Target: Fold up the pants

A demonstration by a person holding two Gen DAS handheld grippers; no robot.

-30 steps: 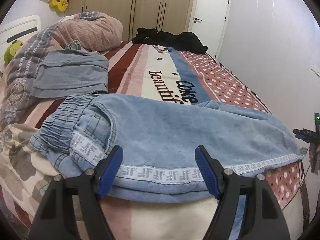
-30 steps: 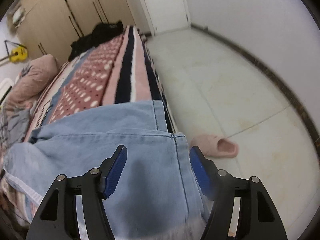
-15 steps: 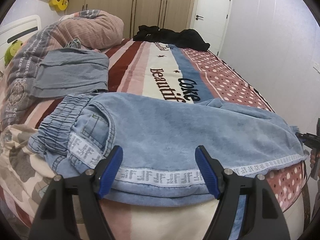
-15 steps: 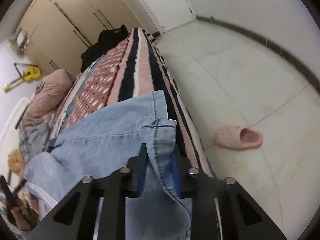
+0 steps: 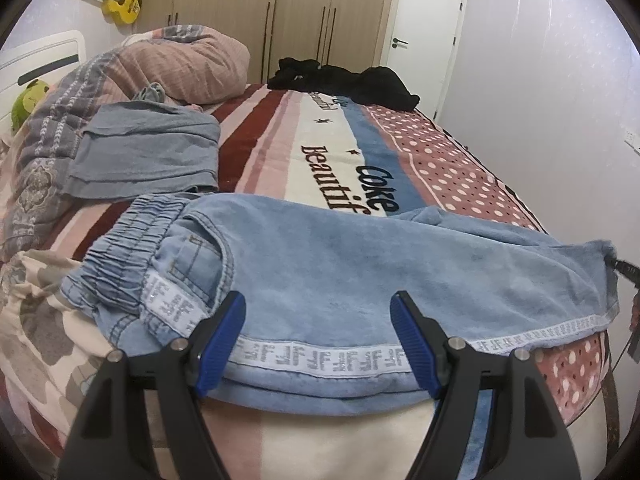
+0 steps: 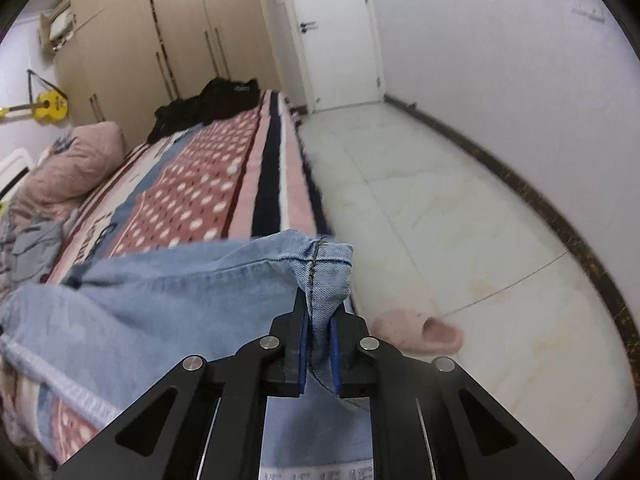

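My right gripper (image 6: 318, 344) pinches the light-blue denim pants' (image 5: 360, 272) hem; waistband lies far left, beside my wide-open left gripper (image 5: 318, 340).

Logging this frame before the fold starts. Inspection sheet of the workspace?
Surface: bed with striped, dotted blanket.
Job's things: light-blue jeans flat across near edge, hem end lifted.
Clutter: folded grey garment, black clothes, pink quilt, green plush.
Grippers: left gripper open over the jeans' side stripe; right gripper just closed on jeans hem.
Cables: nothing seen.
Surroundings: wardrobe, door, yellow guitar, pink slipper on floor.
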